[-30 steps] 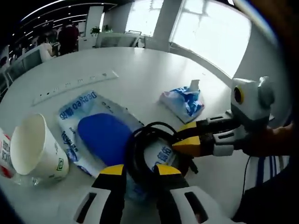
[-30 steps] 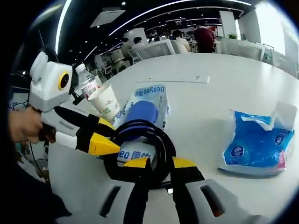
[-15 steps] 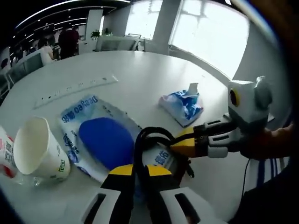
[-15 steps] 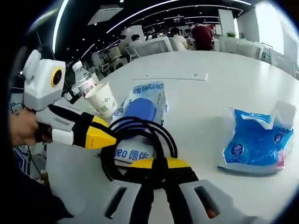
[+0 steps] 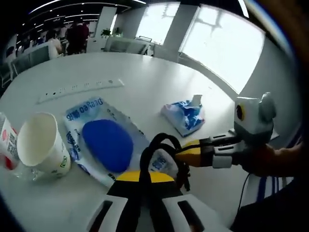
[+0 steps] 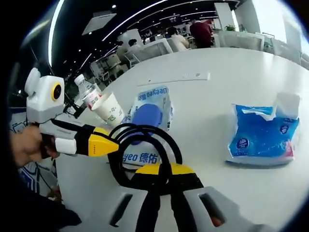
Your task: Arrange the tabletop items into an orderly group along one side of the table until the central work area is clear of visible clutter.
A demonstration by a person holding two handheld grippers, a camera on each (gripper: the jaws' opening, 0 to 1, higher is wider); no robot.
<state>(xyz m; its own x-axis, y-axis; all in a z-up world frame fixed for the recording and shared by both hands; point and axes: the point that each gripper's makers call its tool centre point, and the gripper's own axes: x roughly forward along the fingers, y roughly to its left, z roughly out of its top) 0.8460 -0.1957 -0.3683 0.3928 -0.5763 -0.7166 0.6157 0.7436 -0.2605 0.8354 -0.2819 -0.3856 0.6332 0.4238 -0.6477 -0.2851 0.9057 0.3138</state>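
A coiled black cable (image 5: 161, 147) (image 6: 145, 147) hangs over a blue-and-white wet-wipes pack (image 5: 91, 133) (image 6: 150, 107) with a blue lid. My left gripper (image 5: 145, 177) is shut on the near side of the coil. In the right gripper view it (image 6: 107, 145) comes in from the left and meets the coil's left side. My right gripper (image 6: 161, 169) is shut on the coil too, and in the left gripper view it (image 5: 186, 154) reaches in from the right, held by a hand.
A white paper cup (image 5: 41, 145) (image 6: 110, 108) stands left of the wipes, with a water bottle (image 5: 6, 145) (image 6: 88, 91) beside it. A blue tissue pack (image 5: 185, 115) (image 6: 263, 137) lies to the right. A white power strip (image 5: 79, 89) (image 6: 178, 77) lies farther back on the white table (image 5: 145, 82).
Both grippers stood open around the cable coil a second ago. Both have since shut on it, and the coil has narrowed and risen a little between them.
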